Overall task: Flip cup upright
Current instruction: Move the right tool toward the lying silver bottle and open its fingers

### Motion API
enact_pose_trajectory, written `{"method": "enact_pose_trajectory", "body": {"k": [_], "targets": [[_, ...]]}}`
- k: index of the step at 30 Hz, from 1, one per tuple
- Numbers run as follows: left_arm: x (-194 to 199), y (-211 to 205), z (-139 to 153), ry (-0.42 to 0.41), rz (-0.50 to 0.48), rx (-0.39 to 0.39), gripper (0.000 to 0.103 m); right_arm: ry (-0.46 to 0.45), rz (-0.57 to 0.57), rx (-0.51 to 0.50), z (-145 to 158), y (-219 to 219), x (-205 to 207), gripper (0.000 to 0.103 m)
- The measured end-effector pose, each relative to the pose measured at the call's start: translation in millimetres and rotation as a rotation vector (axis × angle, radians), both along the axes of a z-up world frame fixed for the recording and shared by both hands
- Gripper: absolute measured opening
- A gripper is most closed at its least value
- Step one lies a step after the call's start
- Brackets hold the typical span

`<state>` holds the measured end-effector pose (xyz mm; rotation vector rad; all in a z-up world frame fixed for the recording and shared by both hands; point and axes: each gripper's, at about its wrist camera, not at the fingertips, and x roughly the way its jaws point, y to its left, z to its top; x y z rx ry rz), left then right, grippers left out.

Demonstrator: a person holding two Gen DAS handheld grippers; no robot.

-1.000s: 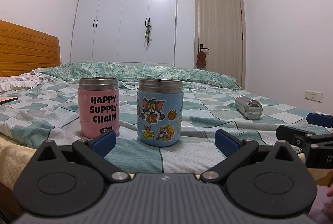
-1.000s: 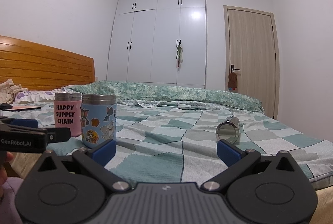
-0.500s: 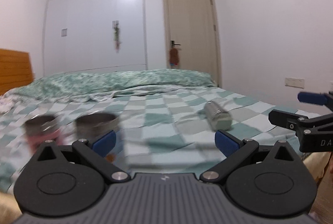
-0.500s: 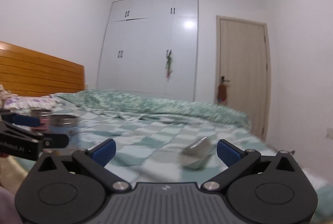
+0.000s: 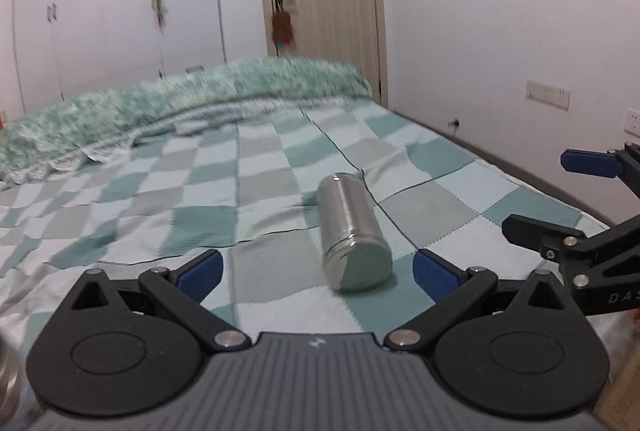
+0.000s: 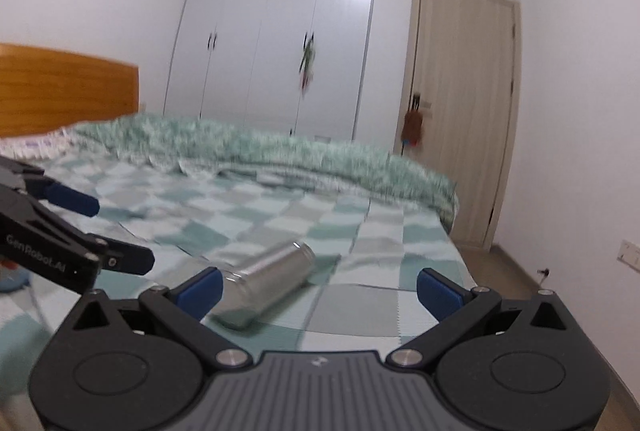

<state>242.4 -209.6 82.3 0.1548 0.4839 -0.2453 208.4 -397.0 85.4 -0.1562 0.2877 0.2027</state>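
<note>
Both tools are spread wide and nothing is held or touched: the left tool has the steel cup lying on its side just ahead, framed between its blue pads, while the right tool has it ahead toward its left pad. On the checked bedspread the cup is likely to roll, so the body should be straddled crosswise and closed on firmly. It can then be swung upright and set down gently on the soft cover.
</note>
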Motion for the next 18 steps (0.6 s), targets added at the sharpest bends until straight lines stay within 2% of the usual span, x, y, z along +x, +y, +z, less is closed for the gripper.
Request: {"method": "enact_pose_trajectory", "body": {"k": [4,7,9,14,15,17,18], "targets": [[49,-27,-7,0.087,-0.008,0.050,0.103,0.101,0.004,-0.013,-5,-12,53,0.103],[87,-48,-18,0.189,-0.005,0.103,0.103,0.161,-0.009,-0.049,-9,-19,94,0.103],[111,-56,-26,0.240,0.010,0.100,0.103,0.178,-0.030,-0.058,-15,-24,116,0.103],[160,-61,-41,0.356,0.053,0.072,0.102,0.204,-0.026,0.029,-36,-42,147,0.103],[167,-61,-45,0.384,0.056,0.071,0.098,0.215,-0.021,0.032,-41,-43,150,0.103],[178,-61,-53,0.445,0.064,0.063,0.065,0.244,-0.012,0.023,-51,-42,157,0.103],[182,-60,-55,0.477,0.062,0.039,0.064,0.250,-0.007,0.013,-53,-40,158,0.103]]}}
